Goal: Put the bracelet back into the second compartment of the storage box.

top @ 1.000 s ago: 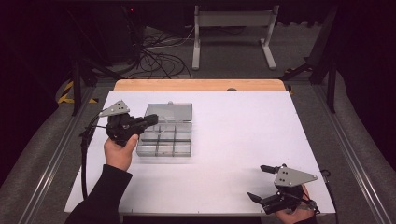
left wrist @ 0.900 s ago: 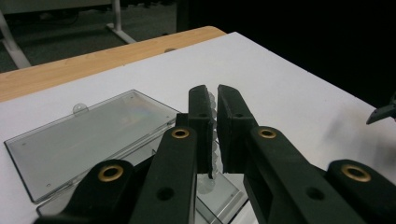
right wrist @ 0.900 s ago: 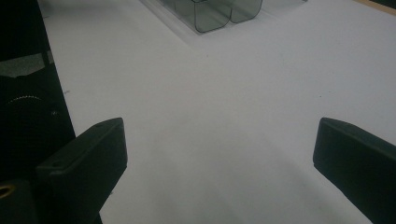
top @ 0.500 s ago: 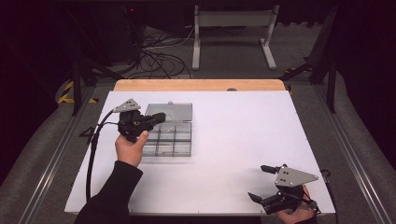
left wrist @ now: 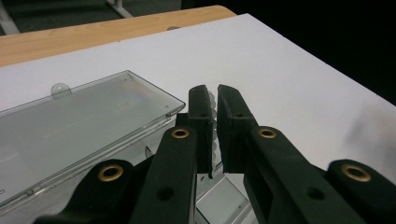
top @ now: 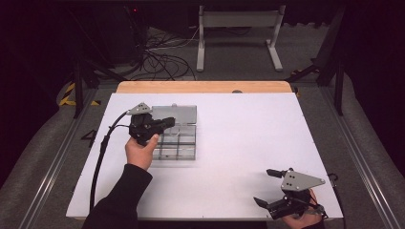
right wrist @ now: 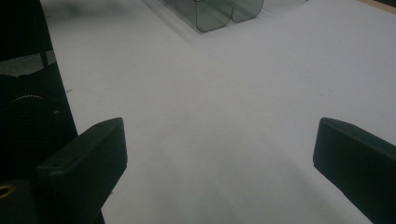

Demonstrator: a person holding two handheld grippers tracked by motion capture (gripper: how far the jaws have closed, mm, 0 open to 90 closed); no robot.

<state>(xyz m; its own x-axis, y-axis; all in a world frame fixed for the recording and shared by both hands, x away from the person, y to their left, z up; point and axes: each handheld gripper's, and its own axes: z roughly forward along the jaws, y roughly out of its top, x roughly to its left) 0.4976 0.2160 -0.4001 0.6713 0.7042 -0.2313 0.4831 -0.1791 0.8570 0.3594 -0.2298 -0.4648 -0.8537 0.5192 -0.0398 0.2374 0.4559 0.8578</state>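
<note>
A clear plastic compartment box [top: 179, 143] lies at the left middle of the white table [top: 239, 129], its lid [top: 177, 113] folded open behind it. A hand holds my left gripper [top: 167, 122] just over the box's rear left compartments, pointing right. In the left gripper view its jaws [left wrist: 216, 93] stand shut, with only the ribbed pads between them, above the lid [left wrist: 79, 121] and a compartment [left wrist: 219, 198]. My right gripper [top: 265, 187] rests near the front right corner, open and pointing left. The right gripper view has its jaws [right wrist: 219, 140] wide apart over bare table, the box [right wrist: 215, 11] far off.
A wooden strip [top: 205, 87] runs along the table's far edge. Behind it are cables [top: 157, 59] and a white metal stand [top: 239, 28] on the floor. A black cable [top: 100, 157] trails from the left gripper toward the front left. Metal rails [top: 52, 167] flank the table.
The left hand has carried its shut gripper to the right and slightly down, from the box's left edge to over its compartments. The right gripper has stayed in place.
</note>
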